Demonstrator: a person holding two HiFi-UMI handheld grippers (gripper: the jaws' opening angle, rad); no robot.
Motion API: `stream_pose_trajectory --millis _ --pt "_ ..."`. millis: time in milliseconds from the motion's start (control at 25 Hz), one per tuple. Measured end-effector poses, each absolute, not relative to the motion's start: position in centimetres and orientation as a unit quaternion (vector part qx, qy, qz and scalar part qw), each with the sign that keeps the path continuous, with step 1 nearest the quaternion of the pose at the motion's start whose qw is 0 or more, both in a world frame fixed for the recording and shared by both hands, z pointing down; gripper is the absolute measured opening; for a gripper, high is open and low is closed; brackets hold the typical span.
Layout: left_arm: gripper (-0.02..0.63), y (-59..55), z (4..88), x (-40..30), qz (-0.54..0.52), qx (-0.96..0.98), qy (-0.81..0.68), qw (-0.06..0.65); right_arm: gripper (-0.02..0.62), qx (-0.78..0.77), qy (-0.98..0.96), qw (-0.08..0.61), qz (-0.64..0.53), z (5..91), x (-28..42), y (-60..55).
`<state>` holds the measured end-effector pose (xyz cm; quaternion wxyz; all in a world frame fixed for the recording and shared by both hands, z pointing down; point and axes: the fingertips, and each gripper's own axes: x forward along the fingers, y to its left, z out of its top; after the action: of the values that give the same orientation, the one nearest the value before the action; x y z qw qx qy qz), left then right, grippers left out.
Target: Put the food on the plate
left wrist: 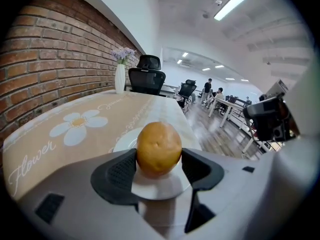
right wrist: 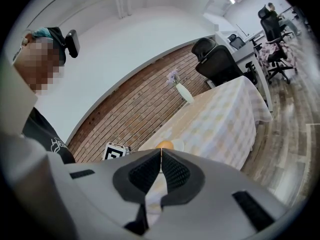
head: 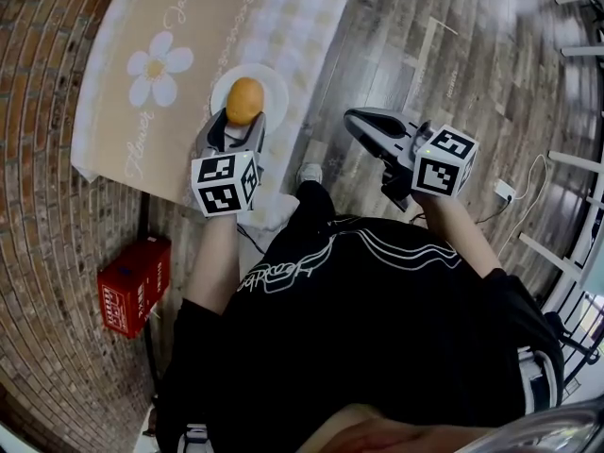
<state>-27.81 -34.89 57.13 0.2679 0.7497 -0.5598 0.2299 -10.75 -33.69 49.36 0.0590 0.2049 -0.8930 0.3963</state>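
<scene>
Orange (head: 244,100), one, round, the food named in the task. Entered first, with the other items following by size.

Brick wall (left wrist: 45,69), running along the far side of the table.

Table (head: 311,26), one, long, under a tan and checked cloth (head: 189,17) printed with a white daisy (head: 159,67).

Red box (head: 135,284), one, on the floor beside the table.

Plate (head: 278,85), one, white, near the table's front edge.

Left gripper (head: 243,119), reaching over the plate, its two pads pressed against either side of the orange.

Right gripper (head: 357,121), held well away from the table over the floor, with its fingers together and nothing between them.

Progress: the orange was directly above the plate. No view settled whether it rested on the plate or hung just clear of it. By that reading the carrying was done. Left to do were setting the orange down, if it was not already down, and opening and pulling back the left gripper.

Views compared: the head view alone showed the red box and how far apart the two grippers were. The left gripper view alone showed the pads touching the orange, and also a white vase (left wrist: 120,78) of flowers and an office chair (left wrist: 147,76) at the table's far end. The right gripper view showed its own closed fingers, with the orange and plate small beyond them.
</scene>
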Motion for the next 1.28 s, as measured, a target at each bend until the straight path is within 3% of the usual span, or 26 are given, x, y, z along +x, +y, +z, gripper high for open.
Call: stream_pose_trajectory --millis 440,840,1280 --pt "0.311 -34.1 55.6 -27.3 0.201 0.756 -0.565 0.264 -0.003 0.197 -0.906 0.058 0.369 48.0 -10.4 -32.4" --pt "0.306 -28.5 46.8 -24.5 0.112 0.785 -0.549 0.264 -0.003 0.172 -0.925 0.012 0.338 42.5 -9.4 -29.1" --pt "0.142 -18.9 37.8 -17.9 0.044 0.83 -0.498 0.247 -0.003 0.137 -0.953 -0.005 0.271 37.2 -8.1 -21.3"
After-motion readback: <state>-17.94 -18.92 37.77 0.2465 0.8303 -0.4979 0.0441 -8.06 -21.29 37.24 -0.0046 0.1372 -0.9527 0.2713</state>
